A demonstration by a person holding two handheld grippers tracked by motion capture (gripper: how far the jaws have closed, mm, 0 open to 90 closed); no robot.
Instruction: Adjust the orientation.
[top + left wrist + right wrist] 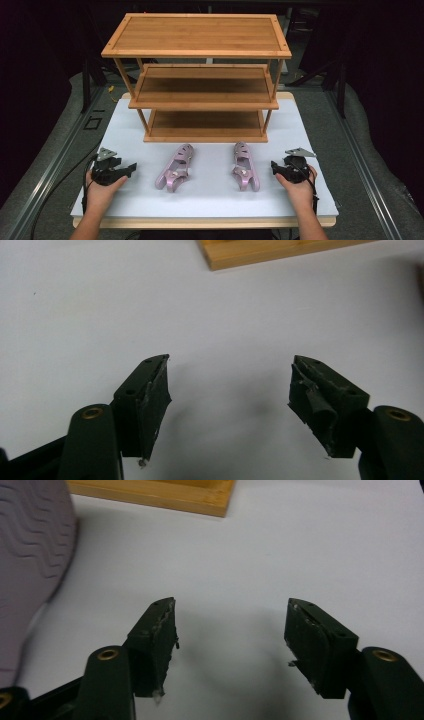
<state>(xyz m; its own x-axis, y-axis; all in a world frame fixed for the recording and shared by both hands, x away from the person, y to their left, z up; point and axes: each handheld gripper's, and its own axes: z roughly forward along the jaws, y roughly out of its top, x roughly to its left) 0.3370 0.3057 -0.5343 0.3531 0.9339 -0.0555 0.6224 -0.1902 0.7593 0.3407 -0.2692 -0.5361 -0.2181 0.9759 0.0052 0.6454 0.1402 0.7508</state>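
Your left tongs stand wide with nothing between the jaws, only bare white worktop below them; in the high view they rest at the worktop's left side, held in your left hand. Your right tongs are just as wide and empty, resting at the right side in your right hand. Between the two lie a pair of pale purple sandals: the left sandal near your left tongs, the right sandal just beside your right tongs, its wavy sole at the right gripper view's left edge. Behind them stands a three-tier bamboo shelf rack, its bottom board close to the sandals' toes.
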